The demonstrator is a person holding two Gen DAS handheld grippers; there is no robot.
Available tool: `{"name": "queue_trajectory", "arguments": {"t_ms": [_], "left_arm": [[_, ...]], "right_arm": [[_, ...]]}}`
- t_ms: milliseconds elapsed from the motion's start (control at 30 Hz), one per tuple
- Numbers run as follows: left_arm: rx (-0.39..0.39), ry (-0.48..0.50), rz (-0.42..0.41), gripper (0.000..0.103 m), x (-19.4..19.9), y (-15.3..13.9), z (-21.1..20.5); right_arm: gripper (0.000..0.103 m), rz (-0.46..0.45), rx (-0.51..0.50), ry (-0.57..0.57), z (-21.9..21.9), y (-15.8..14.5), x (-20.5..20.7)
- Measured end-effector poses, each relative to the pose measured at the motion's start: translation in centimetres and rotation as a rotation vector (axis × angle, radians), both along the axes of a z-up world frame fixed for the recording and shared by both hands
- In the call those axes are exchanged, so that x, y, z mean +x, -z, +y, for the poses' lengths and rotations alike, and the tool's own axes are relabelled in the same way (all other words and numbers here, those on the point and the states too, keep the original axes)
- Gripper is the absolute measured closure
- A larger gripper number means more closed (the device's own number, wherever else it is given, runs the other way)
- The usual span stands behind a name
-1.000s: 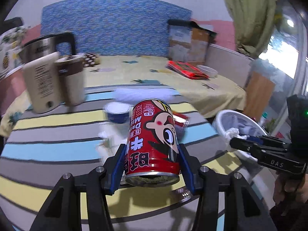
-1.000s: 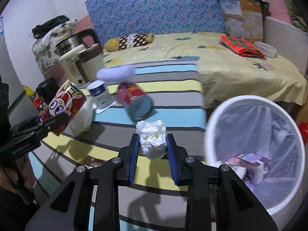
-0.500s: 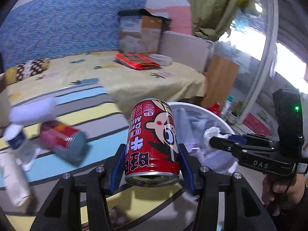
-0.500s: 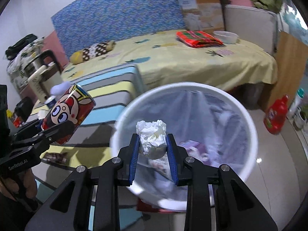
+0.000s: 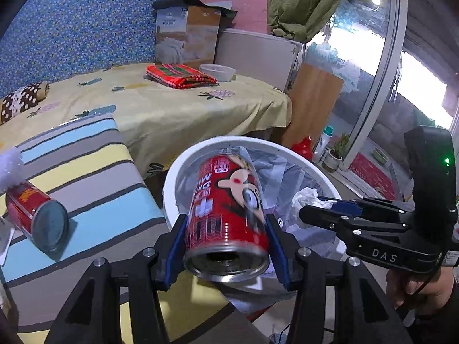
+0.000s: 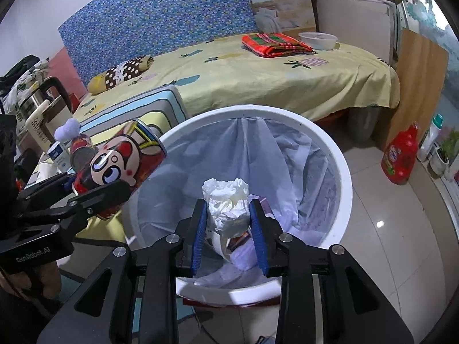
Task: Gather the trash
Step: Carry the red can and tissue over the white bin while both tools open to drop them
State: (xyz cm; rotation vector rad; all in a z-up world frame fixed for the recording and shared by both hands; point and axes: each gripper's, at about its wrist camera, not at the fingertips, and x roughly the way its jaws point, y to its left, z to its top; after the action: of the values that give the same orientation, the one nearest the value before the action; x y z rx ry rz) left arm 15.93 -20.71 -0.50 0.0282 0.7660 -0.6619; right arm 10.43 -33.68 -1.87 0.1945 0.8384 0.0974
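Right gripper (image 6: 229,229): clamped a tissue wad (image 6: 228,205) over the bin (image 6: 342,177).
Left gripper (image 6: 94,190): held a red can (image 6: 123,160) tilted at the bin's rim.
Floor: red bottle (image 6: 400,159) right of the bin.

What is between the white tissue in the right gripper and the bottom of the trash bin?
In the right wrist view, only open air below the crumpled tissue; beneath it, discarded packaging lies in the lined trash bin.

Bin beside the table

The bin (image 6: 342,197) stands right of the table (image 5: 94,183), bed (image 6: 258,74) behind; a can (image 5: 36,218) lies on the table (on its side).
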Motion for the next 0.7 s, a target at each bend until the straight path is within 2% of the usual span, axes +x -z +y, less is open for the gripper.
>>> {"name": "queue_trajectory", "arguments": {"t_ms": [233,333,367,700], "left_arm": [[-0.035,-0.003,0.004,0.049,0.1,-0.3,0.6],[-0.047,-0.011,0.003,0.049,-0.2,-0.7,1.1],[-0.052,-0.013,0.001,0.049,-0.3,-0.8,1.3],[-0.026,-0.075,-0.042,0.049,-2.1,-1.7,4.3]], "right_arm": [[0.061,0.008,0.019,0.024,-0.5,0.3,-0.1],[0.049,-0.009,0.027,0.029,-0.6,-0.2,-0.5],[0.047,-0.014,0.028,0.030,-0.5,-0.3,-0.6],[0.047,-0.060,0.048,-0.021,0.6,-1.4,-1.1]]}}
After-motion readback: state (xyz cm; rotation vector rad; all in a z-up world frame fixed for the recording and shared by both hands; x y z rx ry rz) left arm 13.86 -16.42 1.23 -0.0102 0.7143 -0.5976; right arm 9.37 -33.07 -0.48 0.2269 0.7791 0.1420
